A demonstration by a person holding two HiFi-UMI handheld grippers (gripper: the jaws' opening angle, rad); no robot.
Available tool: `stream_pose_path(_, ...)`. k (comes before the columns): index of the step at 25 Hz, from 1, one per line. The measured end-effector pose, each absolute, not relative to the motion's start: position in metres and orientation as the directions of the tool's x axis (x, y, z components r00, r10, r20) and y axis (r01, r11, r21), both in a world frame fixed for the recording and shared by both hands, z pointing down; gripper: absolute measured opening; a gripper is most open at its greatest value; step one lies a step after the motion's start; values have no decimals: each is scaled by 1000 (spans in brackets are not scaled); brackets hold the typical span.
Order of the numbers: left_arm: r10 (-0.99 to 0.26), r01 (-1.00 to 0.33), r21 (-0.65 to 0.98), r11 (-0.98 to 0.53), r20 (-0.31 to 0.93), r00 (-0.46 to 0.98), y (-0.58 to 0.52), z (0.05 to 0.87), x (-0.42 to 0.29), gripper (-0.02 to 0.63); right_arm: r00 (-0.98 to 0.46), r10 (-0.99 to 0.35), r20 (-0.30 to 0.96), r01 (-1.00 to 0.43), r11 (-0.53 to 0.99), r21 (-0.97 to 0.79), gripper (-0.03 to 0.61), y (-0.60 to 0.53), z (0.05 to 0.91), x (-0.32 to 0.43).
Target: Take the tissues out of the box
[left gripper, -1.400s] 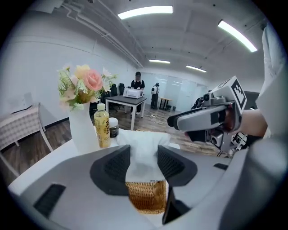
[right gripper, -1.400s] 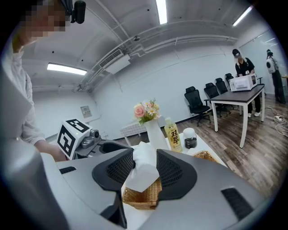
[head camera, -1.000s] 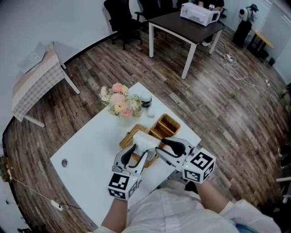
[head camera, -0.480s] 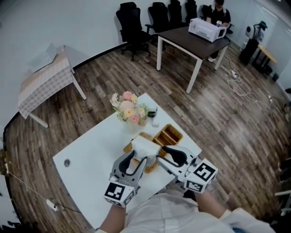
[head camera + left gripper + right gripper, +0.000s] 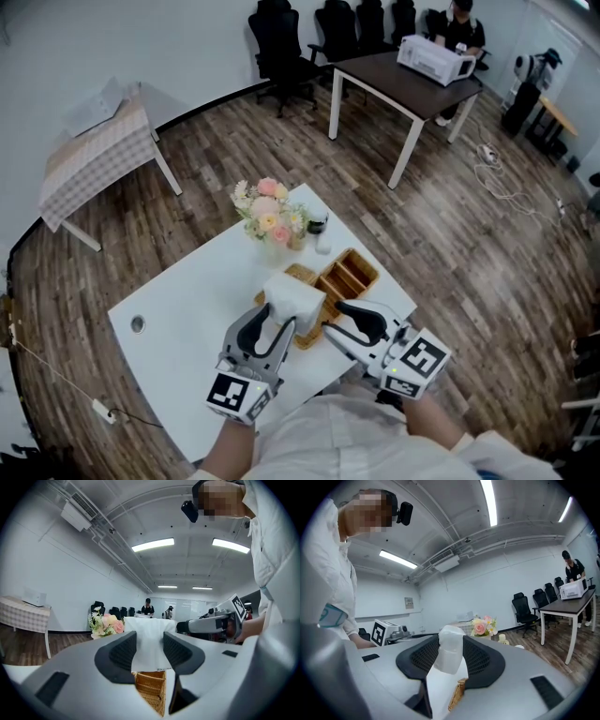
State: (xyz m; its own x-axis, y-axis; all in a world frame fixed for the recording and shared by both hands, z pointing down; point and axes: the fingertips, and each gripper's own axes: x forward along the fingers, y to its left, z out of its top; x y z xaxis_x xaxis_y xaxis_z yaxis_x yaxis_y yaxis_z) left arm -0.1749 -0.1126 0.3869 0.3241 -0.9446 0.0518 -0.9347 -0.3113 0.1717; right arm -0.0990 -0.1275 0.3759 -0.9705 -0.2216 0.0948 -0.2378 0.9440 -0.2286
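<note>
Tissue pack (image 5: 293, 292) gripped in left gripper (image 5: 150, 649) jaws, right gripper (image 5: 450, 654) jaws too

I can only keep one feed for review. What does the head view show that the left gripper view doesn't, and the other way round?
Only the head view: the white table's full outline, the wooden divided box and the marker cube on the left gripper. Only the left gripper view: its pads pressed on the tissue pack, and the ceiling lights. Both: the pack, the flowers, the wicker basket and the right gripper.
</note>
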Motion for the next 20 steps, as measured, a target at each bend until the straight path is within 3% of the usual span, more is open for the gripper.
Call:
stream_pose_path(2,-944,-934,170,-314,45,326,-112,384,-174,179,-973,-215,84,-229,947,-224,173,-126,373,-98)
stream_pose_path(7,-943,-932,168,-321,32,330,-112,380,-171,178,-970,-232,72,-243,947,-211,66,-127,371,-93)
stream_pose_path(20,-942,-931,172,-322,41,333,-117,382,-169,175,-965,-249,78,-261,934,-243,54,-138,377,-89)
